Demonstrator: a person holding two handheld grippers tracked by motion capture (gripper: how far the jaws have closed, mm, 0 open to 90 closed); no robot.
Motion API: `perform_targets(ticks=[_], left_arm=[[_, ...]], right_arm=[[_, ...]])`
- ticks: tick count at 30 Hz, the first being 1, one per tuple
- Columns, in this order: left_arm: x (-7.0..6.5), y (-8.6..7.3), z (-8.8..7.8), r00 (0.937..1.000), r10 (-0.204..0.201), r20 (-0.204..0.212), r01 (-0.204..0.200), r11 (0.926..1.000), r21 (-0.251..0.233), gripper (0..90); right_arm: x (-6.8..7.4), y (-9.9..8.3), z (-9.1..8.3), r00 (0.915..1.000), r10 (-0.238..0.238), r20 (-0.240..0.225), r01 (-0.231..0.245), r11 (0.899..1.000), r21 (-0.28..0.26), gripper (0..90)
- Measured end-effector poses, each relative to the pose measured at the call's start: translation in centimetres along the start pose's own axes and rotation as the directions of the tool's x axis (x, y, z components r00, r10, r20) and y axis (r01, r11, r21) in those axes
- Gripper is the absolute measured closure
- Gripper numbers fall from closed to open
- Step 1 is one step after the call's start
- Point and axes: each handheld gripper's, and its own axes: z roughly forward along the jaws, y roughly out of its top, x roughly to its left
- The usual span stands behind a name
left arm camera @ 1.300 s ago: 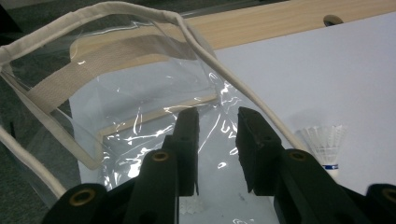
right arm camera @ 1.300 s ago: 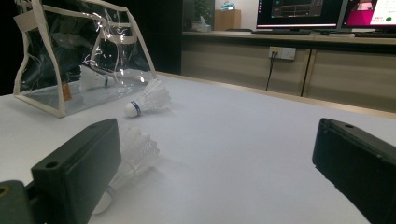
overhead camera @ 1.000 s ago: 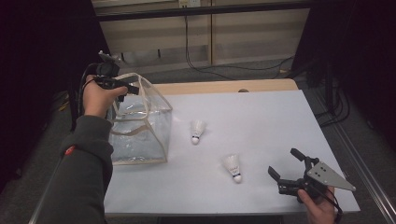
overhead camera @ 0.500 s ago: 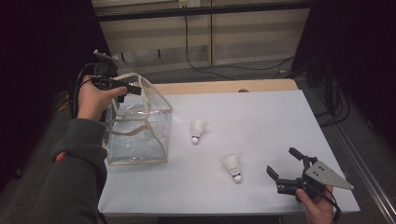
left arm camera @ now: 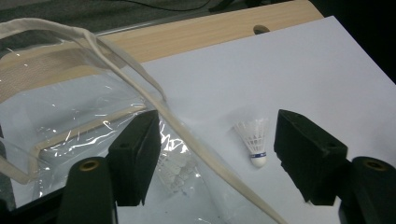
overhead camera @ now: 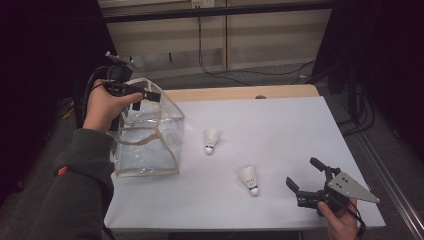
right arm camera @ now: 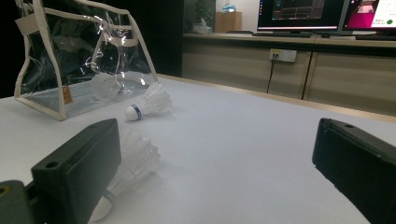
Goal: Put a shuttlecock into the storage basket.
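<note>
A clear plastic bag (overhead camera: 150,135) with cream fabric trim and handles stands upright at the left of the white table (overhead camera: 280,120). Inside it, one shuttlecock in the bag (left arm camera: 175,170) can be made out through the film, lying on the bottom. Two more shuttlecocks lie on the table: the far shuttlecock (overhead camera: 211,140) just right of the bag, and the near shuttlecock (overhead camera: 249,179) closer to the front edge.

The left claw (overhead camera: 145,97) is held over the bag's open top. Its jaws have just been opening; nothing is gripped between them, though a handle strap (left arm camera: 140,70) is seen crossing the gap. The right claw (overhead camera: 305,175) rests near the front right corner, jaws spread wide and empty, aimed at the near shuttlecock, which lies just in front of its left jaw.

The shuttlecocks are judged to be very light and fragile: the feather skirt would crush easily, so a gentle pinch at the rounded cork base, or lightly across the skirt near it, seems safest. The bag is thin, soft and slippery, and would likely collapse if pushed.
</note>
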Motion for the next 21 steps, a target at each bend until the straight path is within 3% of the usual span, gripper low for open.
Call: perform_targets(ticks=[8,21], left_arm=[[-0.5,-0.1,-0.9,0.9994,-0.001,0.034,0.001,0.9998,-0.020,26.0],[-2.2,-0.3,-0.7,0.9949,0.031,0.096,-0.032,0.9995,0.009,22.0]], right_arm=[[0.0,0.0,0.0,1.0000,-0.006,-0.003,0.006,1.000,0.002,1.3],[0.1,0.1,0.0,1.0000,-0.003,-0.003,0.003,1.000,-0.001,1.3]])
